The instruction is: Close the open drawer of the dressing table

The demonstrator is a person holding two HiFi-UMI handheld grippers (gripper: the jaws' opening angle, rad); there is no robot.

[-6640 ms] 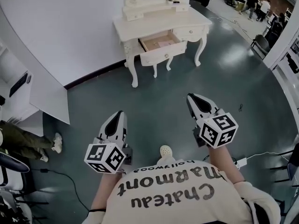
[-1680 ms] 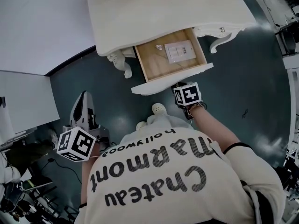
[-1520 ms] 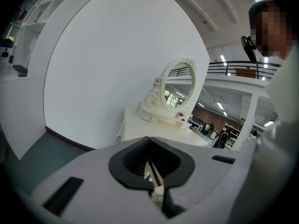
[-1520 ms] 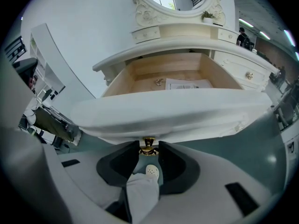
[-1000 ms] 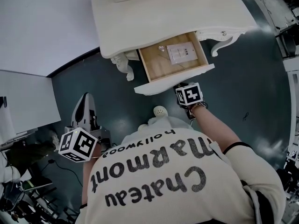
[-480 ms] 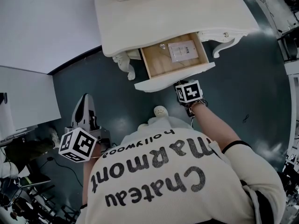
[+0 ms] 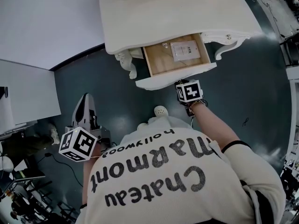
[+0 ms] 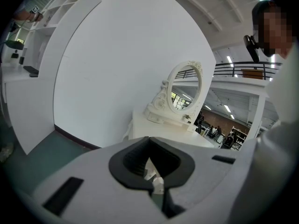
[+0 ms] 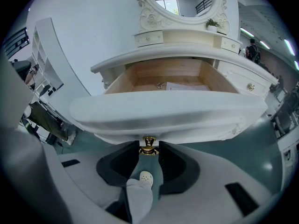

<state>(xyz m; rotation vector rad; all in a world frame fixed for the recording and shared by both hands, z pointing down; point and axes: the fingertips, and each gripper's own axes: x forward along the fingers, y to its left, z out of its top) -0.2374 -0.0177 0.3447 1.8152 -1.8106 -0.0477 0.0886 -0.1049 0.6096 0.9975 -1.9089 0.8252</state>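
A while ago I stand far from the dressing table [image 7: 154, 13], with both grippers out in front of me. Now I am right up against it. My right gripper [image 9: 149, 152] is at 6 o'clock from the drawer [image 7: 175, 59] and grips its gold knob [image 9: 149, 140]. My left gripper [image 7: 84, 99] is off at 8 o'clock. The drawer is pushed in a bit more.

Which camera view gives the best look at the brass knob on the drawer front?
The right gripper view: the brass knob sits centred between the jaws of the right gripper, under the drawer front. In the head view the drawer front and the gripper hide it. The left gripper view misses it.
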